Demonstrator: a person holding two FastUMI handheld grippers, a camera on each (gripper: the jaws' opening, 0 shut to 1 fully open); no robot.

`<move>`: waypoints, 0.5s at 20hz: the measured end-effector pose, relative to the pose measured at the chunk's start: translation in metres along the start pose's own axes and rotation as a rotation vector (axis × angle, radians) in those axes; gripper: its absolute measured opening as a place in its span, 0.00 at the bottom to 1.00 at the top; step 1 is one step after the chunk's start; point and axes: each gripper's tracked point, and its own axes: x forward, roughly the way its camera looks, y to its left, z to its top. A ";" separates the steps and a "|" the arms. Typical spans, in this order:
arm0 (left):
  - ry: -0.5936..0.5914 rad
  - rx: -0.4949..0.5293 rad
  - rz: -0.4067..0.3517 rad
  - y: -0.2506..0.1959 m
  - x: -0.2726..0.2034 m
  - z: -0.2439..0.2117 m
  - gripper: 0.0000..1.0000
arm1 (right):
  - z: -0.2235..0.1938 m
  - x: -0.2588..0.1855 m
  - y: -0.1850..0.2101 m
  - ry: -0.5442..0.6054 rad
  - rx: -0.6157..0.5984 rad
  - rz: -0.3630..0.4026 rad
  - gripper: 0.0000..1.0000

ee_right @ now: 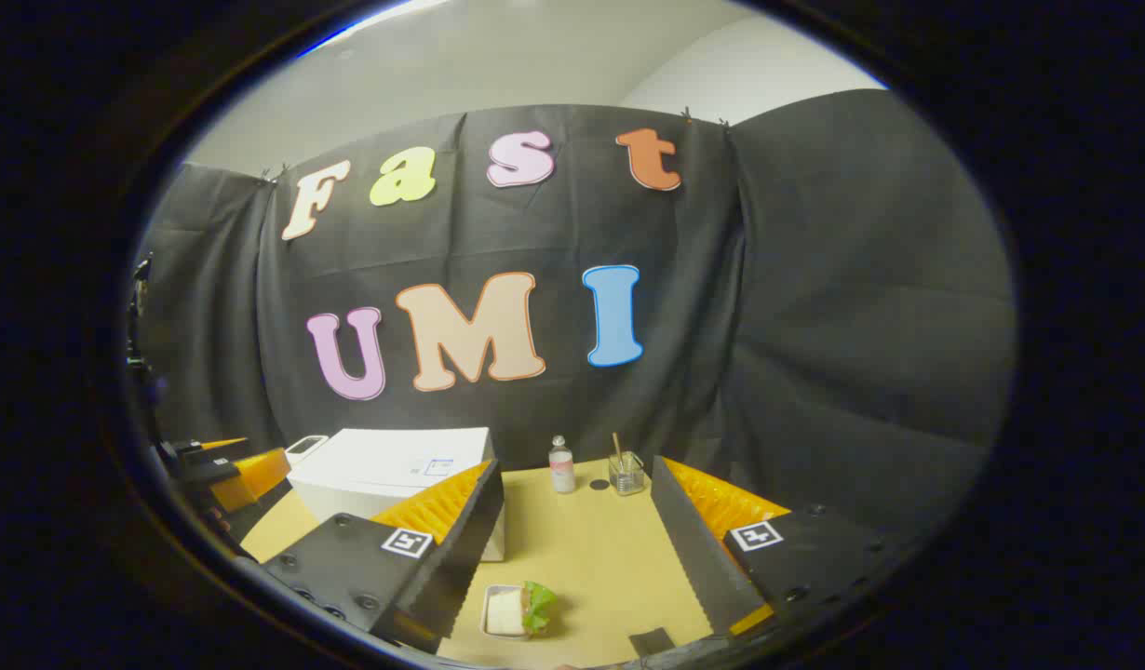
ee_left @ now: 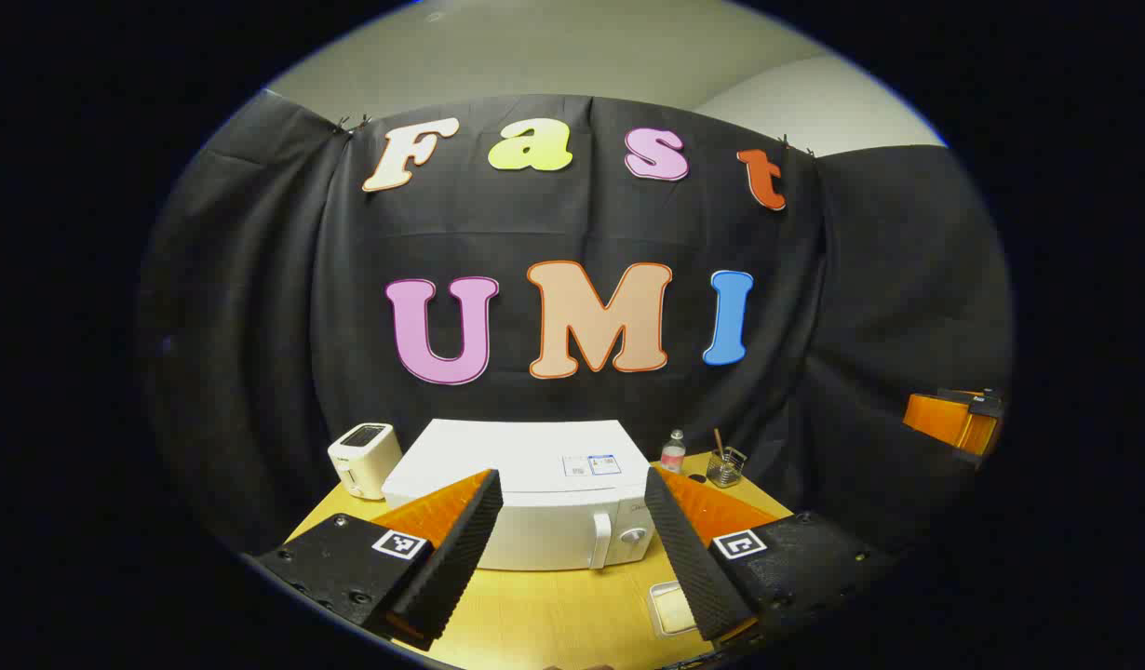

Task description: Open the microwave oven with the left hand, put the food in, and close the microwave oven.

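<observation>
We hold both tools, left (ee_left: 572, 549) and right (ee_right: 577, 549), spread wide above the worktop (ee_right: 600, 549); microwave oven (ee_left: 535, 493) door closed.

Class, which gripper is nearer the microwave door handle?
Left. The left gripper faces the handle head-on; the right gripper hangs off to the microwave's side.

I see a white microwave (ee_left: 535, 493) and white toaster (ee_left: 363, 458) ahead of my left gripper, on a yellow wood-grain table (ee_left: 554, 609).
</observation>
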 end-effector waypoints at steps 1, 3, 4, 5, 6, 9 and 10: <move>-0.002 0.001 0.008 0.001 0.000 0.002 0.96 | 0.001 0.000 -0.001 0.003 0.000 0.002 0.99; 0.003 0.011 0.020 0.002 -0.002 0.001 0.96 | 0.005 0.000 0.000 -0.003 0.003 0.012 0.99; -0.001 0.013 0.022 0.002 -0.002 0.003 0.96 | 0.007 0.000 -0.001 -0.007 0.000 0.014 0.99; -0.002 0.012 0.023 0.001 -0.003 0.004 0.96 | 0.008 0.001 -0.003 -0.010 -0.004 0.013 0.99; -0.003 0.014 0.025 0.000 -0.003 0.003 0.96 | 0.010 0.002 -0.004 -0.012 -0.008 0.013 0.99; 0.001 0.029 0.040 -0.001 -0.003 0.001 0.96 | 0.012 0.005 -0.005 -0.018 -0.015 0.017 0.99; 0.006 0.025 0.039 -0.003 -0.004 -0.001 0.96 | 0.012 0.005 -0.006 -0.017 -0.021 0.018 0.99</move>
